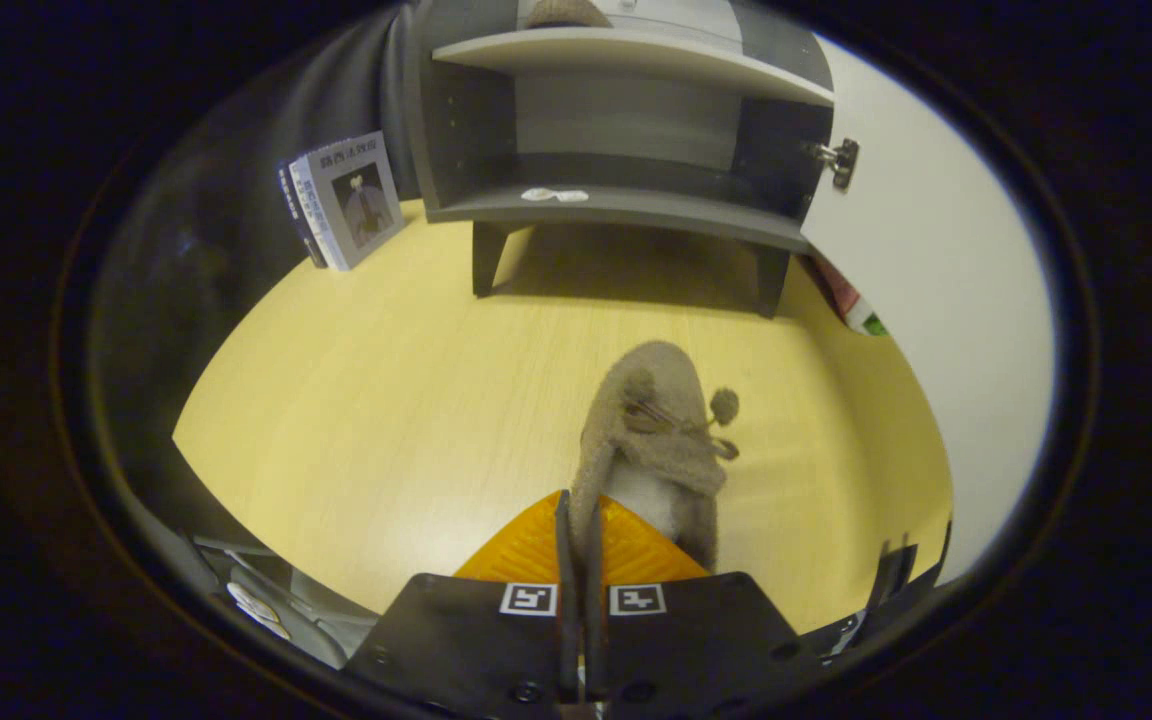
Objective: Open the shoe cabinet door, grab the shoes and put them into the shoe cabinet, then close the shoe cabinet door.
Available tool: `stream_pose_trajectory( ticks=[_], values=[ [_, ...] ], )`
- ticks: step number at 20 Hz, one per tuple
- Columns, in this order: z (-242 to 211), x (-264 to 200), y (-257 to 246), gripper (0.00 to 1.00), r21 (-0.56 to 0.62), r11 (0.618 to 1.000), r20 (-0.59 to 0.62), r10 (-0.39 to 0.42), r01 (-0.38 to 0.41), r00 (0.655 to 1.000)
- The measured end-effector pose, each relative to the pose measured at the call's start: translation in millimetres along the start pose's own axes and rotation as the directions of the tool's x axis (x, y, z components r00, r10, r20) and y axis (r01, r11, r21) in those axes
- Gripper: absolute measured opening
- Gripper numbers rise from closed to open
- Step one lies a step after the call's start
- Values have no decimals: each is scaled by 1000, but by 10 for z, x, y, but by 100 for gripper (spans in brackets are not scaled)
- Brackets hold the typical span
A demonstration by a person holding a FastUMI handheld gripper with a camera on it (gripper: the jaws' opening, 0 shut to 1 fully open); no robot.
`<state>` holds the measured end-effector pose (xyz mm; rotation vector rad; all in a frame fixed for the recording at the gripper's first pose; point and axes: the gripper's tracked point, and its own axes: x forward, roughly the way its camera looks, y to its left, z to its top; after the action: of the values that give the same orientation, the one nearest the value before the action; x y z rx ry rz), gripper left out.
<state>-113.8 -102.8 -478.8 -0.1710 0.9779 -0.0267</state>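
My gripper (581,515) at the bottom centre pinches the heel rim of a fuzzy shoe (658,440), fingers nearly together. The shoe points ahead over the wooden floor (386,400) toward the shoe cabinet (626,205) at the top, its door (921,300) swung open on the right.

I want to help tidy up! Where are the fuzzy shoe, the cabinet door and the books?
fuzzy shoe (658,425): gripper view, on its toe, ahead of the fingers pinching its edge.
cabinet door (936,300): gripper view, on its open white panel.
books (348,198): gripper view, on the front cover.
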Motion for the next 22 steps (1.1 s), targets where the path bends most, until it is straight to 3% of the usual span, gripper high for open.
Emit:
stream_pose_trajectory(
  ticks=[9, 22],
  values=[
    [988, -581, -228, 5, 46, 997, 196, -69, 61, 978],
    [2848, -1369, -677, 5, 36, 977, 500, -198, 209, 843]
  ],
)
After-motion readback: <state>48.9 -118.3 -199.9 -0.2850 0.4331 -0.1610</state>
